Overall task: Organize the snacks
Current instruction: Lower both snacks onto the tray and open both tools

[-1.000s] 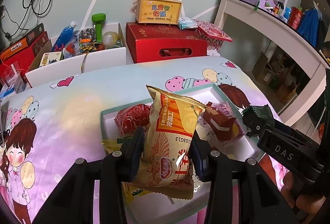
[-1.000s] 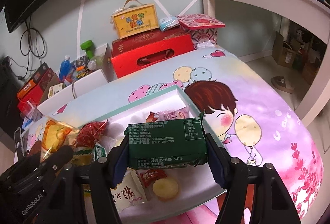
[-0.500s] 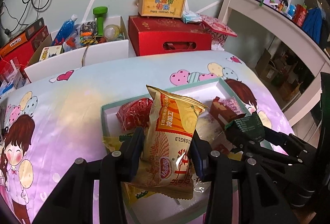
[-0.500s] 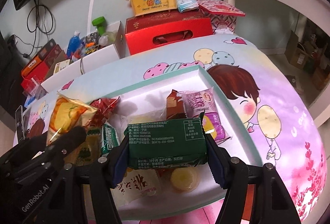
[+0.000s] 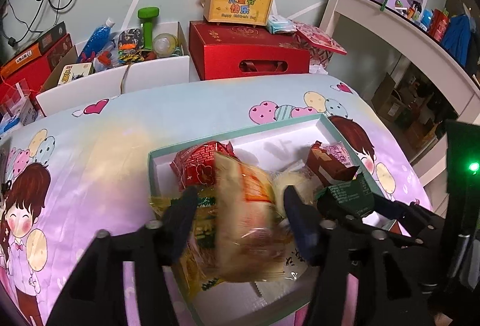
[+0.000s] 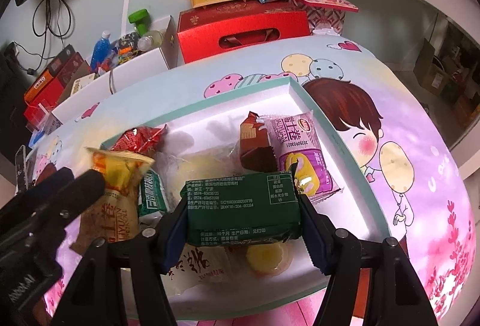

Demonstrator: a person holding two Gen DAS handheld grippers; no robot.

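Left wrist view: the left gripper (image 5: 240,212) is clenched on a blurred yellow snack bag (image 5: 249,224) above the teal-rimmed tray (image 5: 240,132). Right wrist view: the right gripper (image 6: 241,218) clamps a green packet (image 6: 243,207) over the same tray (image 6: 339,143), beside a purple packet (image 6: 300,155).

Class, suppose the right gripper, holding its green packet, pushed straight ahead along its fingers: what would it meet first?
Probably the brown chocolate-cake wrapper and purple bread-roll packet lying in the white tray with teal rim, just beyond the right gripper and its dark green foil packet; depth is uncertain.
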